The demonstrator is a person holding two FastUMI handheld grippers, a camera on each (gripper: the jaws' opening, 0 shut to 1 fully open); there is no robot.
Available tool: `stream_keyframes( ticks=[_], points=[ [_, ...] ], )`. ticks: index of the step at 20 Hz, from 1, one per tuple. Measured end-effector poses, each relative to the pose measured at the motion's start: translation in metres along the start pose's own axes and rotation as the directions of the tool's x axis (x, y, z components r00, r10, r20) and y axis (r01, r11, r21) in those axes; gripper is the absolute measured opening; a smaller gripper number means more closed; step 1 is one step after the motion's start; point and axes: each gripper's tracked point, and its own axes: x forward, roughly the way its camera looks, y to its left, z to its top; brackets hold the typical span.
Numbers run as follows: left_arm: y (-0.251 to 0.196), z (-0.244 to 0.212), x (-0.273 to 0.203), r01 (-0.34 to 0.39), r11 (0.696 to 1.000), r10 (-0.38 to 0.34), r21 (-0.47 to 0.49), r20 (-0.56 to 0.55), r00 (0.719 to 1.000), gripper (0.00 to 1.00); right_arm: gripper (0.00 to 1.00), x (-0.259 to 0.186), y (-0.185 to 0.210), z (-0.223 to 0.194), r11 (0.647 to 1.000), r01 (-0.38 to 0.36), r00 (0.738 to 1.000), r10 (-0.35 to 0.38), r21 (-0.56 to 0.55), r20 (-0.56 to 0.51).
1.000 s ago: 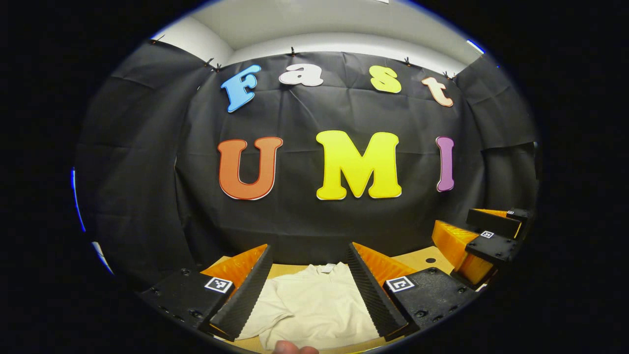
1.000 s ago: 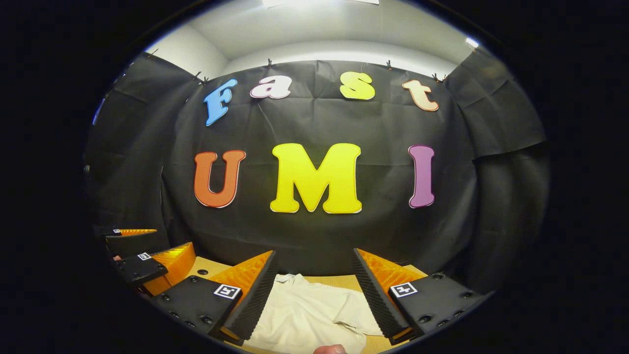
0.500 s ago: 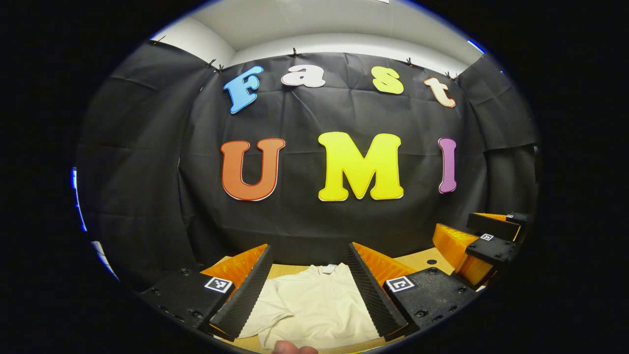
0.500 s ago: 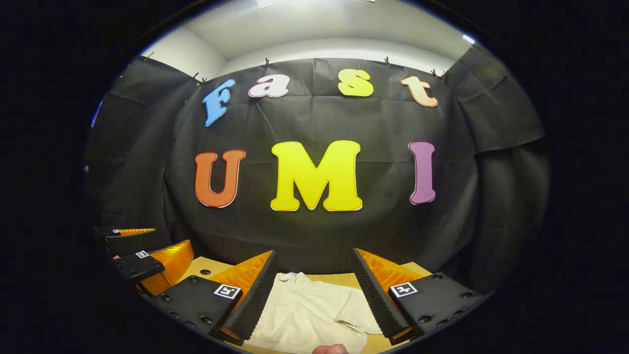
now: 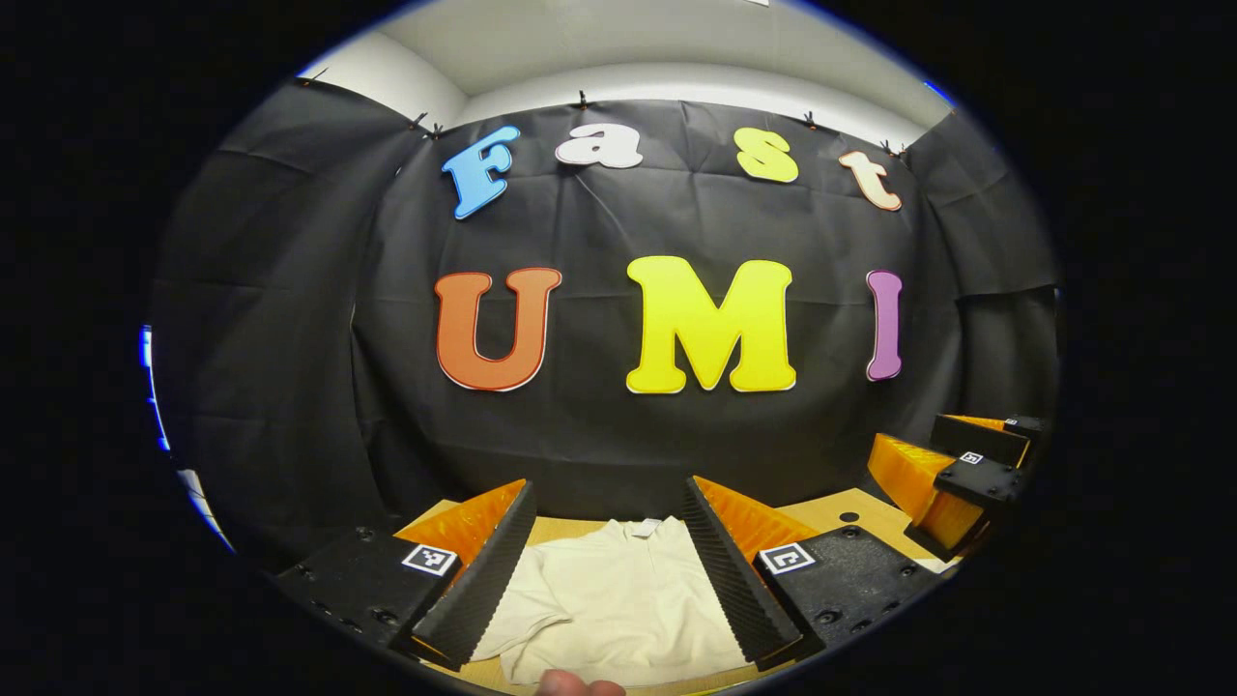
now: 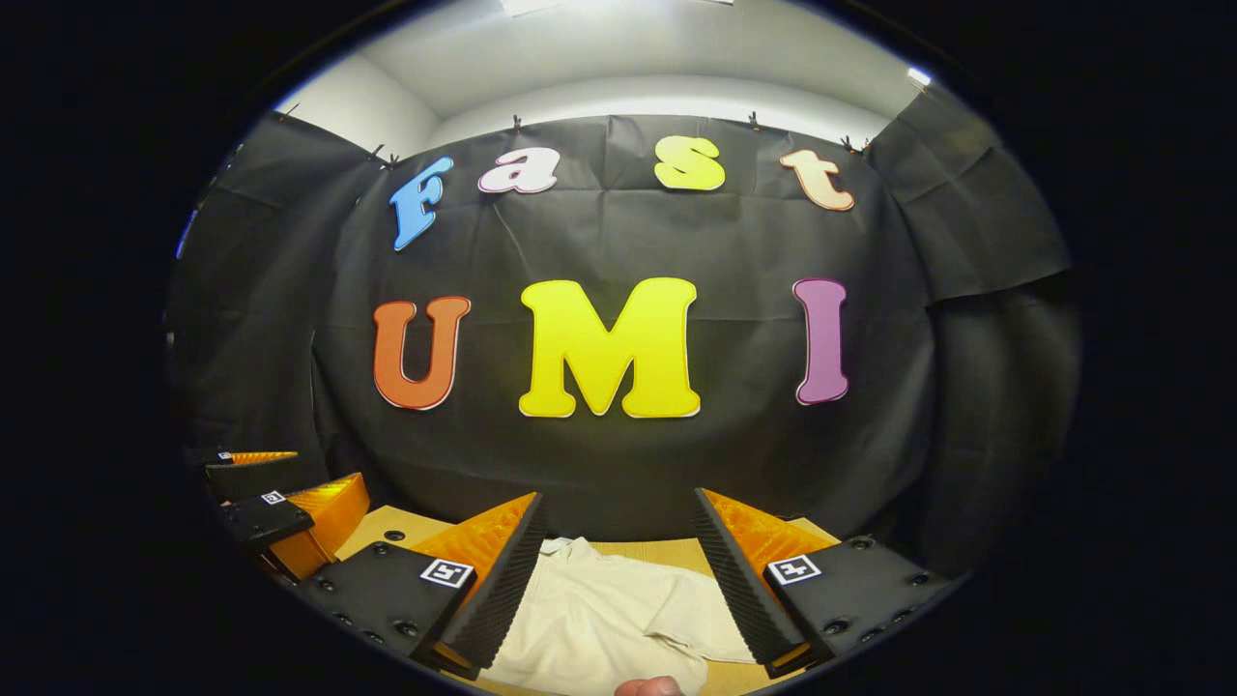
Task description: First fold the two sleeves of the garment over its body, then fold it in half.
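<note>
Barely moved – R gripper [image 6: 618,580] edged right | both grippers' fingers spread wide, L gripper [image 5: 604,570] too – over cream cotton T-shirt [image 5: 618,604] on tan wooden table [image 5: 850,507]

Against the cream garment [image 5: 618,604] as landmark, the change is small and mostly sideways. In the left gripper view the right gripper [image 5: 952,488] now sits farther out to the right of the garment and looks smaller than a second ago, its two fingers still spread. In the right gripper view the left gripper [image 6: 275,512] has likewise slid a little farther left of the garment [image 6: 604,623] and slightly lower. The garment's collar [image 6: 559,546] there has edged left, closer to the right gripper's [image 6: 617,590] own left finger [image 6: 498,590], so that hand has turned slightly rightward
</note>
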Motion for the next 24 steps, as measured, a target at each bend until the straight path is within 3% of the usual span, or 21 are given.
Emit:
stream_keyframes(
  ticks=[7, 11, 19, 24],
  points=[
    [-0.001, 0.004, 0.0, -0.007, 1.0, 0.007, 0.012, 0.005, 1.0, 0.97, 0.94, 0.005, -0.011, -0.003, 1.0, -0.002, 1.0, 0.002, 0.01, -0.011],
    [-0.014, -0.01, 0.0, 0.025, 1.0, -0.025, 0.013, -0.03, 0.999, 0.98, 0.94, 0.001, -0.04, -0.018, 1.0, 0.015, 0.999, -0.015, -0.003, -0.05],
    [-0.071, -0.04, -0.005, 0.164, 0.984, -0.158, 0.067, -0.096, 0.983, 0.98, 0.93, -0.034, -0.144, -0.057, 0.995, 0.097, 0.983, -0.102, -0.039, -0.153],
    [-0.106, -0.065, -0.003, 0.236, 0.97, -0.223, 0.065, -0.17, 0.96, 0.98, 0.94, -0.062, -0.235, -0.101, 0.979, 0.168, 0.942, -0.193, -0.113, -0.275]
  ],
)
